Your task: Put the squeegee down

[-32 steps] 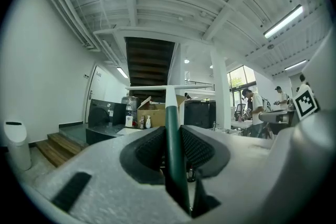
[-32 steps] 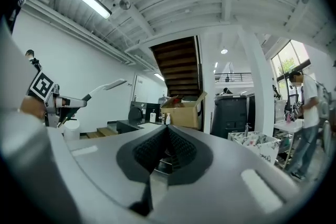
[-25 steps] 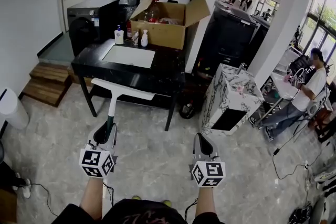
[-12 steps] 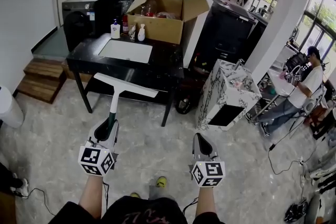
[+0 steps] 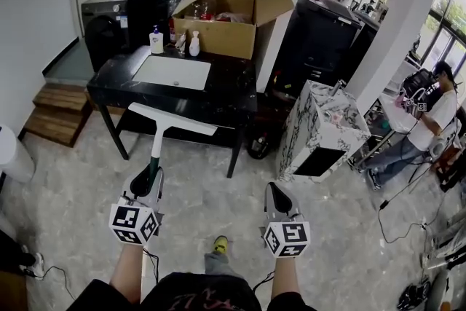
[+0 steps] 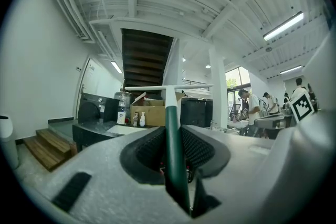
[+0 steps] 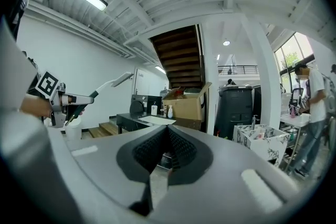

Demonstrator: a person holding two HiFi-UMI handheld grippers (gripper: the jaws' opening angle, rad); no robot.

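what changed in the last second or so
The person has stepped toward the black table: it sits a little nearer in the head view, and a shoe has swung forward. Unchanged: the left gripper stays clamped on the squeegee, blade pointing ahead; the right gripper stays shut and empty.

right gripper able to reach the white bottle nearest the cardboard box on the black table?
Probably not yet. The right gripper, shut and empty, is over the floor short of the black table; the white bottle stands at its far side by the cardboard box. Nothing blocks the path; stepping closer should do.
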